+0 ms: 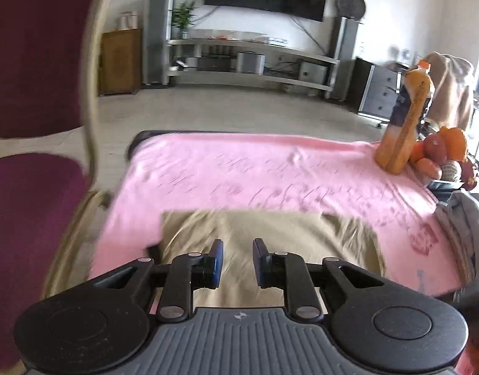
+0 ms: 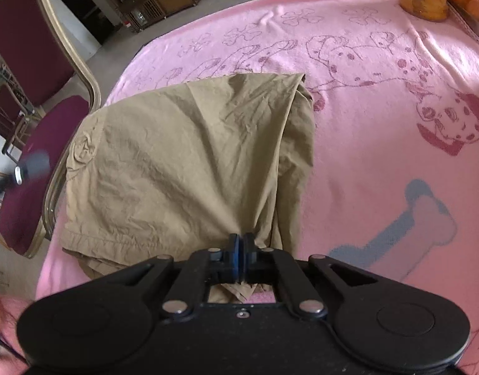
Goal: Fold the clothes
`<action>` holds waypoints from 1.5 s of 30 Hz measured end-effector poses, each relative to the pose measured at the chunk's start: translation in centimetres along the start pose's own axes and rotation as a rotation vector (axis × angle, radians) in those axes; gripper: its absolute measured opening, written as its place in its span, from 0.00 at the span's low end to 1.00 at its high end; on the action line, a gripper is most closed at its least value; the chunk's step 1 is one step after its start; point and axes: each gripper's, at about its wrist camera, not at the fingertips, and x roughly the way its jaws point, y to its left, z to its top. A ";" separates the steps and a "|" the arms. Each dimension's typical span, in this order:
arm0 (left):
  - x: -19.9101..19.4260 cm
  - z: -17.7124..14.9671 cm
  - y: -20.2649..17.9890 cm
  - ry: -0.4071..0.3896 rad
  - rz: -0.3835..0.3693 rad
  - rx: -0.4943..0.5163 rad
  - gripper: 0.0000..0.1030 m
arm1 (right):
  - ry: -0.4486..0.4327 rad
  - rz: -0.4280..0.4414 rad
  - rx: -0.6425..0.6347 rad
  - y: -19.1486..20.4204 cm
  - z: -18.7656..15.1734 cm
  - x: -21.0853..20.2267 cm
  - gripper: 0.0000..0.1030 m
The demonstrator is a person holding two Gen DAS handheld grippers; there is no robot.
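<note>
A khaki garment (image 2: 183, 156) lies folded and creased on a pink blanket (image 2: 380, 100) that covers the table. It also shows in the left wrist view (image 1: 270, 234). My right gripper (image 2: 240, 239) is shut on the garment's near edge, and the cloth bunches at its tips. My left gripper (image 1: 238, 247) is open and empty, and hovers over the near part of the garment. The left wrist view is blurred by motion.
A maroon chair (image 2: 30, 168) stands at the table's left edge, also in the left wrist view (image 1: 33, 93). An orange bottle (image 1: 405, 118) and a fruit pile (image 1: 442, 153) sit at the far right corner. Grey clothes (image 1: 471, 228) lie at the right edge.
</note>
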 end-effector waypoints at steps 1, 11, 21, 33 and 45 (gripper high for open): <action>1.4 0.7 -0.1 0.008 0.000 -0.003 0.17 | 0.002 0.005 0.005 -0.1 0.1 0.1 0.02; 10.3 -0.7 4.8 0.184 0.103 -0.153 0.14 | 0.017 0.053 0.051 -1.4 0.6 0.6 0.01; 4.3 -1.3 4.0 0.239 0.383 0.029 0.14 | 0.008 0.042 0.041 -1.1 0.3 0.5 0.01; -0.8 -5.5 1.0 0.227 0.092 0.037 0.18 | -0.005 0.048 0.056 -1.3 0.1 0.4 0.01; -2.5 -6.4 1.8 0.221 0.126 -0.010 0.38 | -0.030 0.068 0.049 -1.1 -0.4 -0.4 0.11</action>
